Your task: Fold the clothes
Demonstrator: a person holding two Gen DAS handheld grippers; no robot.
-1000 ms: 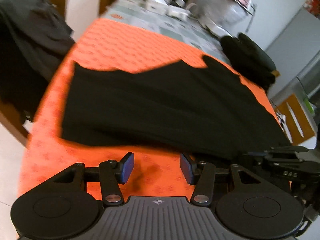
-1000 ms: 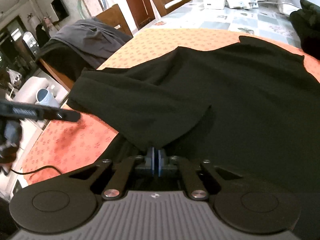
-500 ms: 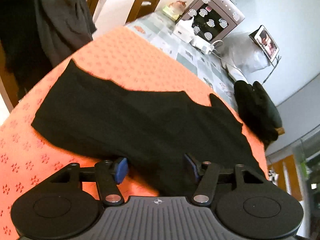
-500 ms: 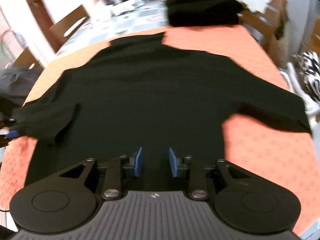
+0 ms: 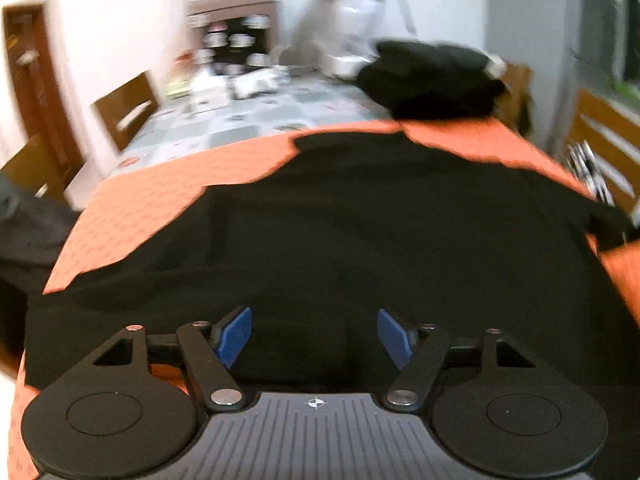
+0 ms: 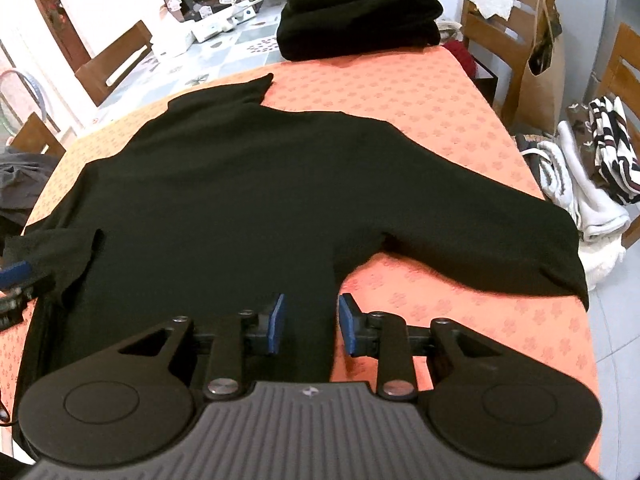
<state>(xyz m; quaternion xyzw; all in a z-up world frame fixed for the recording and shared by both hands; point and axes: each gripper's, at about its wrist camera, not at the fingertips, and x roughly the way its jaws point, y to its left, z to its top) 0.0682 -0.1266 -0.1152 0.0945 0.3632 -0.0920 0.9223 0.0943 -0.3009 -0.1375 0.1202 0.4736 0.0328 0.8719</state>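
A black long-sleeved garment (image 6: 240, 184) lies spread flat on the orange patterned tablecloth (image 6: 460, 112), its right sleeve (image 6: 500, 232) stretched toward the table's right edge. My right gripper (image 6: 311, 325) hovers open over the garment's near hem, nothing between its blue pads. In the left wrist view the same garment (image 5: 360, 232) fills the middle, and my left gripper (image 5: 314, 336) is open wide just above its near part, holding nothing. The left gripper's blue pad (image 6: 14, 274) also shows at the far left of the right wrist view, by the left sleeve.
A stack of folded black clothes (image 6: 356, 8) sits at the table's far end. Wooden chairs (image 6: 116, 64) stand around the table, one with a paper bag (image 6: 544, 80). White and striped laundry (image 6: 592, 176) lies off the right edge; a dark grey garment (image 6: 20, 184) hangs at left.
My right gripper let go of the fold of black fabric it pinched and opened. Both grippers swung round to face the garment from its near hem. The left stayed open.
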